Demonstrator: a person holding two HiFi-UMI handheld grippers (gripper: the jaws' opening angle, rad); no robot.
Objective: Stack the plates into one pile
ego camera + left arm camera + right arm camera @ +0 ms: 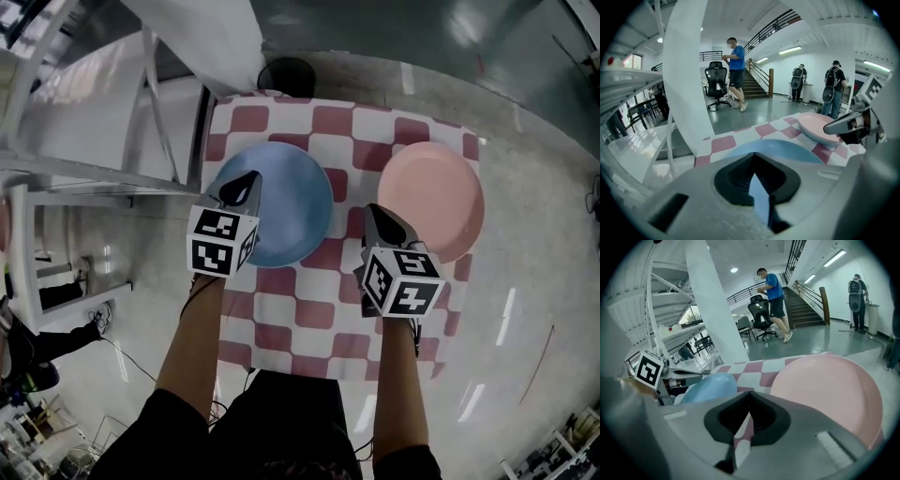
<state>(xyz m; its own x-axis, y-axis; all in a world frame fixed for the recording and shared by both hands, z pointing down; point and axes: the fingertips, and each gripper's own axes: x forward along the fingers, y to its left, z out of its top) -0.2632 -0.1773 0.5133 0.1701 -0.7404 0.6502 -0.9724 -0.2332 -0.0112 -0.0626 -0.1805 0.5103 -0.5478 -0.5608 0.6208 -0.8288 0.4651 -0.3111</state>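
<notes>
Dim, fisheye-warped frames; glare on floor (506, 319)

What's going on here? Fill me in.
A person holds a gripper in each hand over a checkered tablecloth. The left gripper is over the blue plate's edge, the right gripper beside the pink plate. Both have jaws shut, gripping nothing. The two plates lie apart, not yet stacked.
</notes>
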